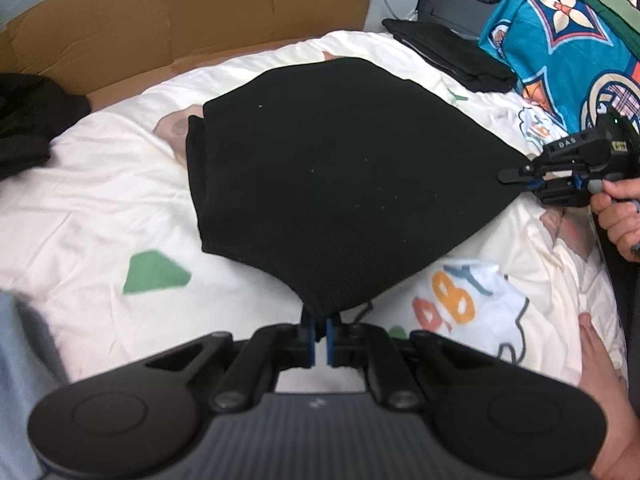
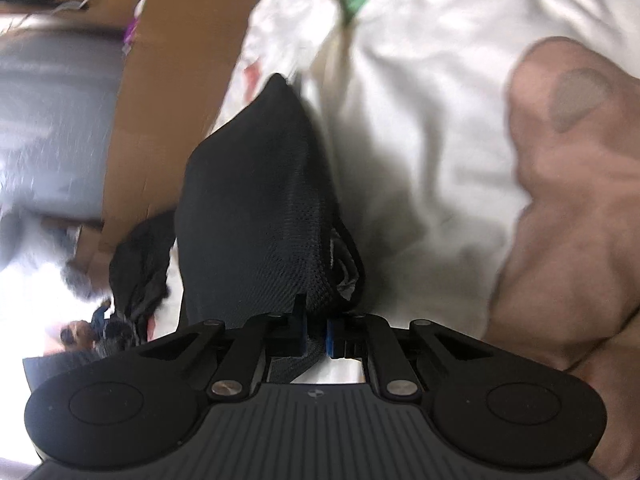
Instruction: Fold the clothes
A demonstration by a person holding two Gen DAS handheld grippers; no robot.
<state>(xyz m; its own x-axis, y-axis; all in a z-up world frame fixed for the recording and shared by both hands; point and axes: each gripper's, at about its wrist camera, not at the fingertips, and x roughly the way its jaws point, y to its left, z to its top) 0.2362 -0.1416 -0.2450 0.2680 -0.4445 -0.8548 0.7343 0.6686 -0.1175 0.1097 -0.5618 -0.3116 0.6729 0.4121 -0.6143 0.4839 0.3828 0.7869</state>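
Left claw (image 1: 321,334) and right claw (image 1: 520,176) each clamped on black garment (image 1: 336,184); right's label perhaps "DAS".

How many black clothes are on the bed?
3: the black garment pinched by the left gripper and right gripper, a crumpled one far left, folded ones at the back. More may be hidden.

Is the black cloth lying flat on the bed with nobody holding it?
No, the left gripper and right gripper each pinch a corner of the black cloth.
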